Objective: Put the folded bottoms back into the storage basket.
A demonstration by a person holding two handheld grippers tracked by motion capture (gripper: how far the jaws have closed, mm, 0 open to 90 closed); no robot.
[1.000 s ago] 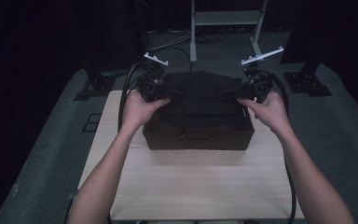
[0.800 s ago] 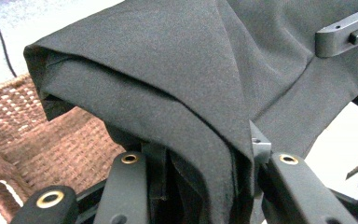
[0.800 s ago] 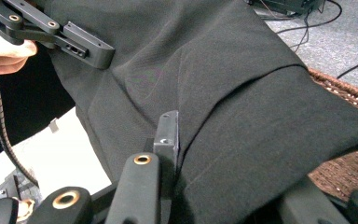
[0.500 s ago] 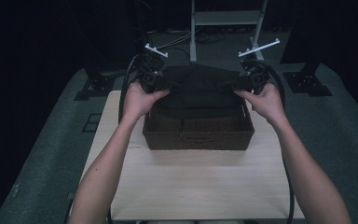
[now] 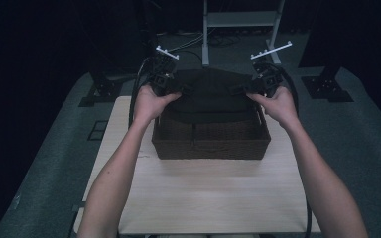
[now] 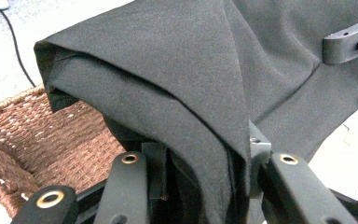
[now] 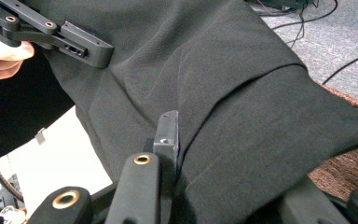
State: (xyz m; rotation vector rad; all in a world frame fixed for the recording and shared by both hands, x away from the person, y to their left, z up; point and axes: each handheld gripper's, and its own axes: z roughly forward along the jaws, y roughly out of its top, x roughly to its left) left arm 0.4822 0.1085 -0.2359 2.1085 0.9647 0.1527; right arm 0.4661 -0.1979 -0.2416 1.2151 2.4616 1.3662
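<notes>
Dark cloth (image 5: 209,96) over basket (image 5: 211,146), perhaps touching

Left tool (image 5: 186,89) and right tool (image 5: 238,90), both clamped, forearms outstretched.

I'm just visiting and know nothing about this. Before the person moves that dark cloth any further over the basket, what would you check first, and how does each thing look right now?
1. Left gripper has the folded black cloth clamped between its fingers: ok.
2. Right gripper is clamped on the cloth's other end: ok.
3. Cloth hangs level between both hands, over the far half of the wicker basket: ok.
4. Folds are holding together: ok, layered edges look tidy in both gripper views.
5. Basket sits flat on the wooden board: ok.
6. Space under the cloth is free: cannot tell, the cloth hides it.
</notes>
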